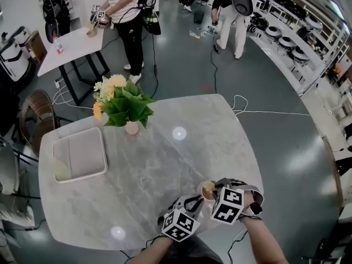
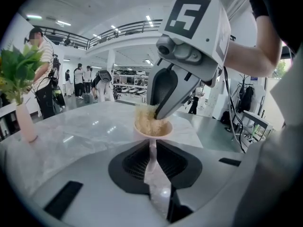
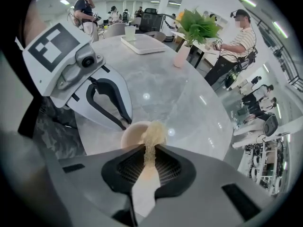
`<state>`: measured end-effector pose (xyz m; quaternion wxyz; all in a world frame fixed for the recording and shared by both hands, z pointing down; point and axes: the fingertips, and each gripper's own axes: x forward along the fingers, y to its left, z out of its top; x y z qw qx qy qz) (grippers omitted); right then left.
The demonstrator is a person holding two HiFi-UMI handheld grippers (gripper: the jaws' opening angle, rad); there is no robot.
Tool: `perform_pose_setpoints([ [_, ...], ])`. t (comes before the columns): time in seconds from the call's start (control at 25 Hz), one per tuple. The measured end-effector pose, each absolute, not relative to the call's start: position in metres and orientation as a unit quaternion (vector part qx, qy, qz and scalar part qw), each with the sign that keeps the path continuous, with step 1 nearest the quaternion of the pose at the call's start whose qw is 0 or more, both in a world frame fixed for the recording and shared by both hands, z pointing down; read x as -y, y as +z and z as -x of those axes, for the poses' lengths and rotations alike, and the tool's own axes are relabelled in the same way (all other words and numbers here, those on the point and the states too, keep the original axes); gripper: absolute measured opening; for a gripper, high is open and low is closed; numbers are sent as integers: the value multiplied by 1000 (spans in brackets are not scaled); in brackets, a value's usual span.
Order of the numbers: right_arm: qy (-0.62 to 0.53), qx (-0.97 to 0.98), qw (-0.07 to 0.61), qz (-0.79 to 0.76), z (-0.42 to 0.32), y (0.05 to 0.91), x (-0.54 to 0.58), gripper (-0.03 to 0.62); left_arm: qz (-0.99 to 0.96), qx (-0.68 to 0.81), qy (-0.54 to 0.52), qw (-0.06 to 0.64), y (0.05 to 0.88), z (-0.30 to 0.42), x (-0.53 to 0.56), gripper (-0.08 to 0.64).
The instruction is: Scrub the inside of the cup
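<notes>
Left gripper [image 2: 152, 144] pinching cup [image 2: 142, 129], right gripper [image 3: 150, 150] clamping likely loofah [image 3: 154, 132]

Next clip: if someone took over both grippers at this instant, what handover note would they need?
Left gripper: shut on the cup, pinching its near side; the cup stands on the marble table, close to the person's edge.
Right gripper: shut on a tan fibrous scrubber, pointing steeply down, scrubber pushed into the cup's mouth.
Done: cup steadied, scrubber inside. How clean it is can't be told.
Left: work the scrubber round the inside, lift out, release the cup.
</notes>
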<state>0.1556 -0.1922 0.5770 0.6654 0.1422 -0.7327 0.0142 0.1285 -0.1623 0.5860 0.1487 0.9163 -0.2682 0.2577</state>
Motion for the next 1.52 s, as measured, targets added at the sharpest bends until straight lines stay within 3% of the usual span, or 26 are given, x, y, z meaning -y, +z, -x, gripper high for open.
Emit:
perform_pose_setpoints([
  [0.32,-14,713,690,-125,-153,617,195,60,-919,259,260,144,586,-130,161,54],
  [0.64,114,760,632,-94,-142,600,181,60,-919,260,261,144,586,-128,161,54],
  [1.0,-1,707,701,-89,-152,617,191,60,-919,259,263,142,587,-129,160,54],
  [1.32,144,769,616,-90,-146,589,180,60,-918,262,263,142,585,-128,161,54],
  [1.52,76,741,658,-107,-152,592,194,60,-917,264,264,142,586,-128,161,54],
])
